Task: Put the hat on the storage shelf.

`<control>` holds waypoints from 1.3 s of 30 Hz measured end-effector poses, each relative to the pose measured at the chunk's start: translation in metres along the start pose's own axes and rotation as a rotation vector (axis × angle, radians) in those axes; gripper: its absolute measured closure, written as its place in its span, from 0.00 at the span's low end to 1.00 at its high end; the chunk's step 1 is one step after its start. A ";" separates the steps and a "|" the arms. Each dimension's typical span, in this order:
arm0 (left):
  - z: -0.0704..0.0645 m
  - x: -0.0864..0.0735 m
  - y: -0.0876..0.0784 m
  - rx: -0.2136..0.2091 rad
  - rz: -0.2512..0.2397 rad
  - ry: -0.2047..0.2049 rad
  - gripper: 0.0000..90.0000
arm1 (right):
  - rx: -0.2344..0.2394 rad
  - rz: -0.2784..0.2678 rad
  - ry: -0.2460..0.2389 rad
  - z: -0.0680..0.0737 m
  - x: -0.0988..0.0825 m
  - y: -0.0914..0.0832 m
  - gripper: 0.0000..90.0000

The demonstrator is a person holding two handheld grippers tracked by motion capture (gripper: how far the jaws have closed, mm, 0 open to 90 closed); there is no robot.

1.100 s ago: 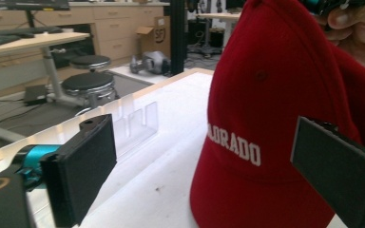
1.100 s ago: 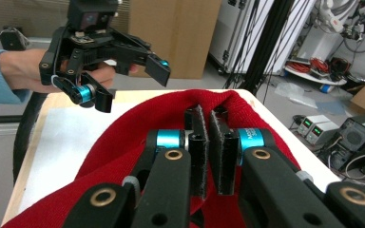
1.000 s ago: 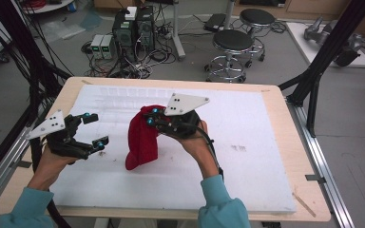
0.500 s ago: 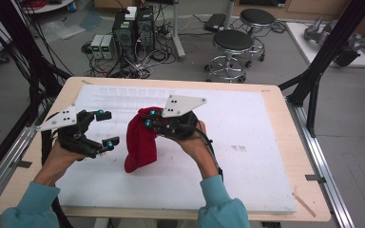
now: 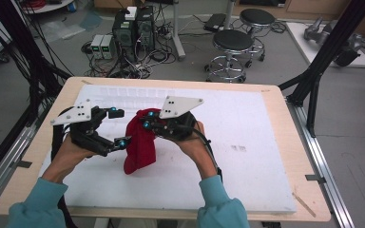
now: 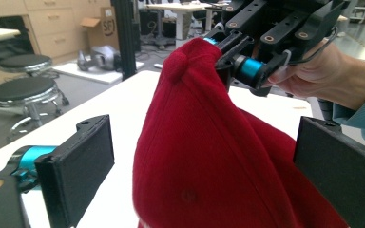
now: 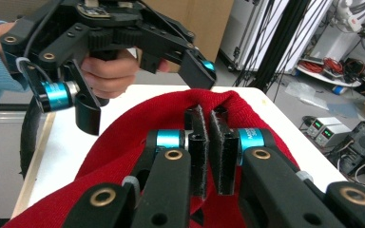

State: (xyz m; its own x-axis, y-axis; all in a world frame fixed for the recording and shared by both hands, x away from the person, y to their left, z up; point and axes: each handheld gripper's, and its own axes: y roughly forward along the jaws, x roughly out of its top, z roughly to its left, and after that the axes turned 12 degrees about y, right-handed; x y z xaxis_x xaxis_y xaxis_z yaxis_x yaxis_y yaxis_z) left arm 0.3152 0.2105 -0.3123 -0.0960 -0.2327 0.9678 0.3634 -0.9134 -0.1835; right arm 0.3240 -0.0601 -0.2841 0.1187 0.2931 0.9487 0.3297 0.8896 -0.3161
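Over white table, limp red cloth

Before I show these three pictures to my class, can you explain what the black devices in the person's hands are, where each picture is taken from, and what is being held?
No robot is at work here: a person holds a hand-held two-jaw tool in each hand. One picture comes from a camera above the white table. The other two come from cameras riding on the tools, looking along their black jaws.

The only thing on the table is a red knitted cloth, perhaps a hat. The right tool is shut on its top edge and lifts it, so the cloth hangs with its lower end on the table. The left tool is open beside the cloth; in its own view the jaws stand on either side of the cloth without pressing it.
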 end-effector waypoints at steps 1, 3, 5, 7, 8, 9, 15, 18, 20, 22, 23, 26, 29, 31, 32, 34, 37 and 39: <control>0.001 0.000 0.001 -0.006 -0.003 -0.009 0.07 | 0.000 0.000 0.000 0.000 0.000 0.000 0.97; 0.005 0.002 0.003 -0.016 -0.004 -0.025 0.07 | 0.004 0.005 -0.004 0.001 0.000 0.000 0.97; 0.007 0.004 0.006 -0.030 -0.006 -0.030 0.07 | 0.007 0.009 -0.005 0.000 0.000 0.000 0.97; 0.009 0.005 0.010 -0.054 0.006 -0.027 0.07 | 0.016 0.010 -0.009 0.000 -0.001 0.001 0.97; 0.011 0.006 0.014 -0.081 0.024 -0.030 0.07 | 0.016 0.013 -0.010 0.000 -0.001 0.002 0.97; 0.011 0.006 0.014 -0.081 0.024 -0.030 0.07 | 0.016 0.013 -0.010 0.000 -0.001 0.002 0.97; 0.011 0.005 0.024 -0.111 0.059 -0.026 0.13 | 0.034 0.018 -0.014 0.002 -0.001 0.004 0.97; 0.011 0.004 0.026 -0.124 0.074 -0.017 0.23 | 0.040 0.021 -0.019 0.003 -0.001 0.005 0.97; 0.010 0.004 0.026 -0.131 0.075 -0.010 0.30 | 0.042 0.023 -0.019 0.003 -0.001 0.005 0.97; 0.010 0.004 0.026 -0.145 0.077 -0.010 0.36 | 0.043 0.022 -0.020 0.003 -0.001 0.005 0.97; 0.010 0.004 0.026 -0.150 0.081 -0.003 0.36 | 0.043 0.022 -0.020 0.003 -0.001 0.005 0.97; 0.008 0.004 0.025 -0.149 0.084 0.003 0.48 | 0.044 0.019 -0.024 0.004 -0.001 0.005 0.97; 0.007 0.004 0.025 -0.151 0.084 0.005 0.55 | 0.043 0.018 -0.024 0.004 0.000 0.004 0.96; 0.006 0.004 0.024 -0.153 0.081 -0.001 0.57 | 0.045 0.017 -0.026 0.004 0.000 0.004 0.96; 0.006 0.003 0.024 -0.155 0.079 -0.005 0.59 | 0.044 0.019 -0.027 0.004 0.000 0.004 0.96; 0.006 0.002 0.024 -0.153 0.080 -0.008 0.59 | 0.044 0.020 -0.031 0.004 0.000 0.004 0.97; 0.007 0.001 0.023 -0.158 0.084 -0.016 0.58 | 0.043 0.021 -0.027 0.004 0.000 0.004 0.97; 0.007 0.001 0.022 -0.155 0.086 -0.017 0.58 | 0.041 0.023 -0.025 0.004 -0.001 0.005 0.97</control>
State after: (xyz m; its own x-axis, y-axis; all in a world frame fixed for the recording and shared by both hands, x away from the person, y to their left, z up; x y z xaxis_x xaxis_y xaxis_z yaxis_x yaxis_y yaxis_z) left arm 0.3297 0.1927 -0.3145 -0.0544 -0.3081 0.9498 0.2223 -0.9311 -0.2893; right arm 0.3214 -0.0544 -0.2862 0.1019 0.3219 0.9413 0.2883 0.8960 -0.3376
